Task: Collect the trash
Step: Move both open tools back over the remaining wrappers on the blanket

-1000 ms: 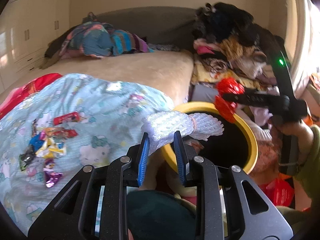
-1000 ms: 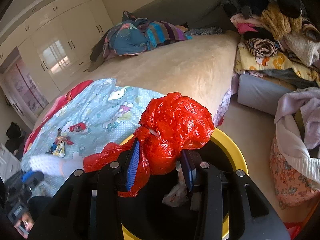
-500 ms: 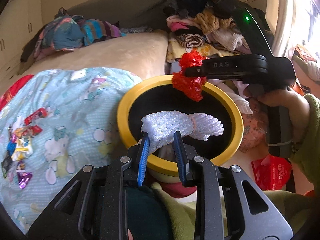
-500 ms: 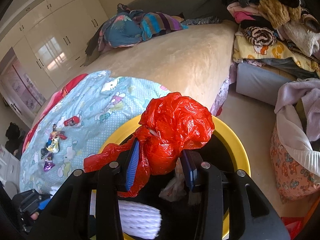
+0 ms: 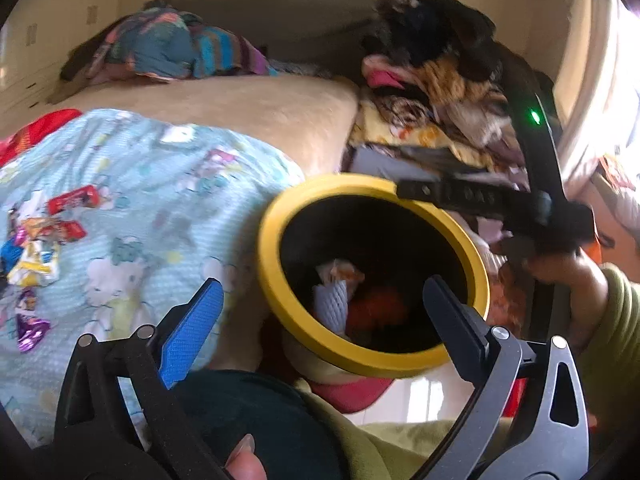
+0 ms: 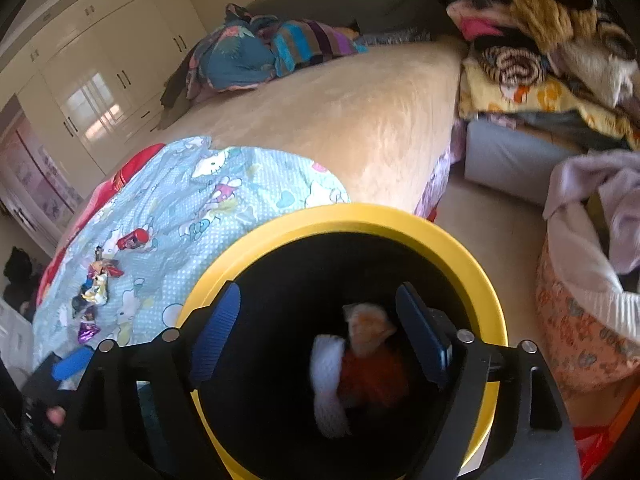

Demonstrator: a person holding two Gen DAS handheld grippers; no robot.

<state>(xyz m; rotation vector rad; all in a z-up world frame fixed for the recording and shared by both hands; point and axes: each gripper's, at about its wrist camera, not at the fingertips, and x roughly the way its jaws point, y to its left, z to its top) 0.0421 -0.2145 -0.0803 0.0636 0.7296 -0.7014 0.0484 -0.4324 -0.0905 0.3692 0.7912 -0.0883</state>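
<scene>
A yellow-rimmed black bin (image 5: 276, 216) (image 6: 472, 256) stands beside the bed. Inside it lie a white foam net (image 5: 330, 306) (image 6: 326, 376), a red plastic bag (image 5: 378, 312) (image 6: 372, 372) and a crumpled pale wrapper (image 5: 338, 270) (image 6: 366, 324). My left gripper (image 5: 316, 320) is open and empty over the bin's near rim. My right gripper (image 6: 320, 332) is open and empty above the bin mouth; it also shows in the left wrist view (image 5: 456, 194). Several candy wrappers (image 5: 38, 240) (image 6: 98, 280) lie on the light blue blanket (image 5: 140, 184) (image 6: 208, 208).
The beige bed (image 6: 340, 112) holds a heap of colourful clothes (image 6: 260, 48) at its far end. A pile of clothes (image 5: 436, 80) (image 6: 552, 40) rises behind the bin. A patterned laundry basket (image 6: 580, 320) stands on the right. White wardrobes (image 6: 96, 76) line the left wall.
Both grippers opened. The white foam net dropped from the left gripper and the red bag from the right gripper into the bin.
</scene>
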